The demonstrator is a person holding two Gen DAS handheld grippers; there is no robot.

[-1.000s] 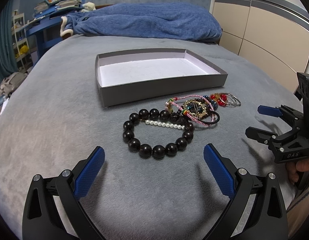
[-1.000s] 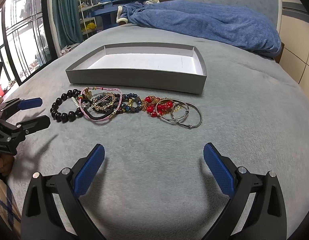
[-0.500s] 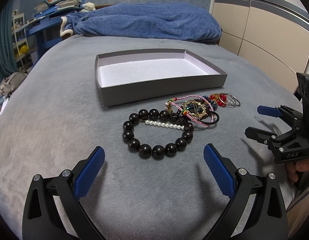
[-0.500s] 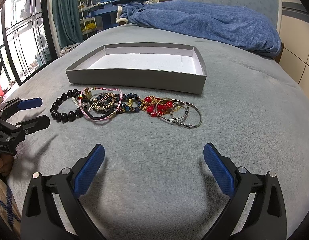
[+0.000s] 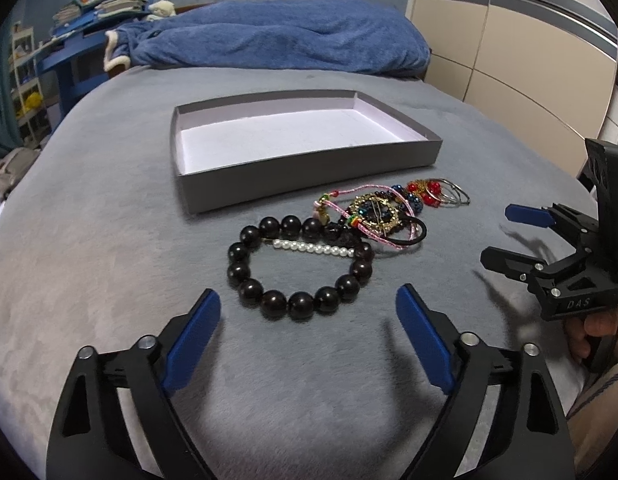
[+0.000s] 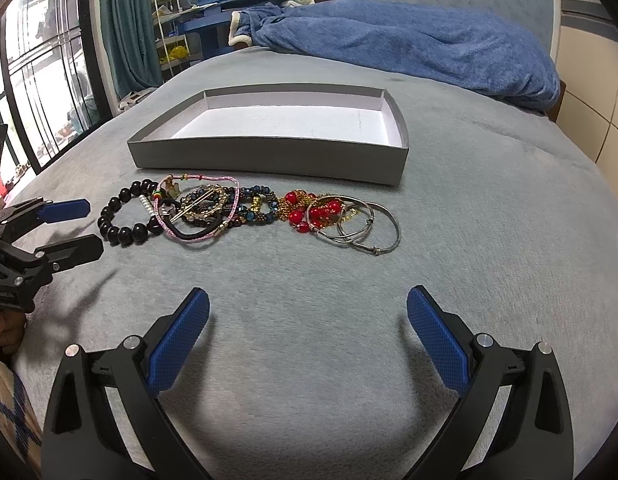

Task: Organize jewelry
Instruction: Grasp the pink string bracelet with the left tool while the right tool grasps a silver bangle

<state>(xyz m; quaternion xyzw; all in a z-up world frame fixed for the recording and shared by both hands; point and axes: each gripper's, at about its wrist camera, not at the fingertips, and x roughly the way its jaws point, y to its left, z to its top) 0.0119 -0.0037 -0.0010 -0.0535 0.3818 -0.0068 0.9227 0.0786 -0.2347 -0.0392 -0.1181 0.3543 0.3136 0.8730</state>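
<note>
A row of jewelry lies on the grey bed cover in front of an empty grey box (image 5: 309, 178) (image 6: 269, 158). A black bead bracelet (image 5: 269, 300) (image 6: 123, 232) lies at the left end, with a white pearl strand (image 5: 313, 247) across it. Then come a pink cord with a gold piece (image 6: 201, 204), a red bead bracelet (image 6: 305, 210) and silver bangles (image 6: 373, 226). My left gripper (image 5: 309, 336) is open and empty just short of the black bracelet. My right gripper (image 6: 309, 340) is open and empty, short of the bangles.
A blue blanket (image 5: 269, 40) lies at the far end of the bed. A wardrobe (image 5: 509, 60) stands to the right. A blue desk with shelves and books (image 6: 229, 4) and a window (image 6: 37, 80) are at the left.
</note>
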